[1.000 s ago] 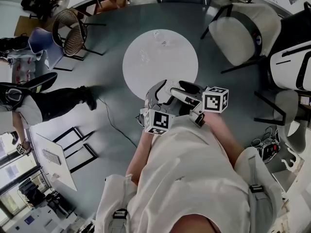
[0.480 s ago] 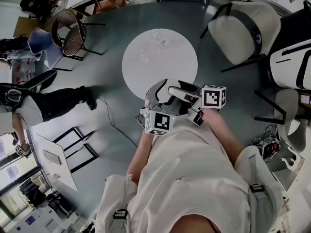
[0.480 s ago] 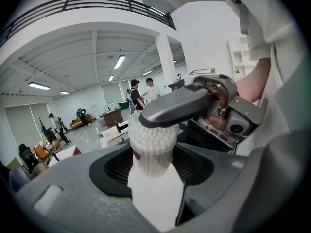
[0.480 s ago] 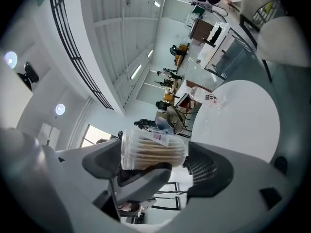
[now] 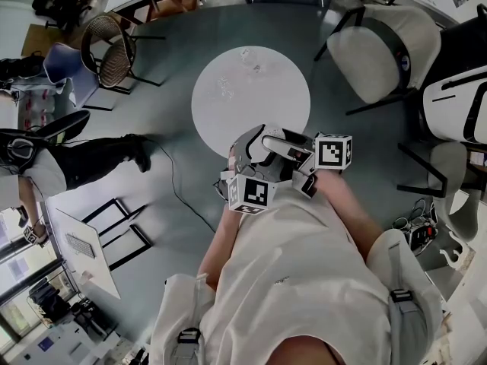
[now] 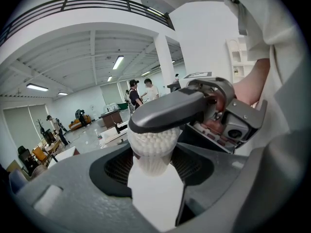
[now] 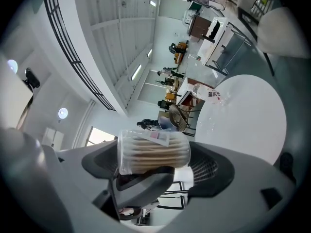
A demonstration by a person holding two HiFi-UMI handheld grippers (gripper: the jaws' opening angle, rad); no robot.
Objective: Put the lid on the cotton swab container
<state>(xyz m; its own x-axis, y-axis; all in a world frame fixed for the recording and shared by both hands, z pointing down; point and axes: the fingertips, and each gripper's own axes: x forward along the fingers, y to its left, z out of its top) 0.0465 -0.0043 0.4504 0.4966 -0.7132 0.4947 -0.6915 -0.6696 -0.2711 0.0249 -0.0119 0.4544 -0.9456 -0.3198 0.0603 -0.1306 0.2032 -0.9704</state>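
A clear cotton swab container, packed with swabs, lies crosswise between the wide-spread jaws of my right gripper. A clear band at its left end looks like the lid. In the left gripper view I see its white cotton tips end-on. My left gripper is shut on the container, and one of its fingers runs under it. A grey right finger crosses above the tips. In the head view both grippers meet close to my chest, left gripper and right gripper, and they hide the container.
A round white table stands just ahead, with small clear items at its far side and a plastic bottle. White chairs are at the right and a wire chair at the left. A person stands at the left.
My right gripper's marker cube has crept slightly left and up. The left gripper has stayed in place with the container.
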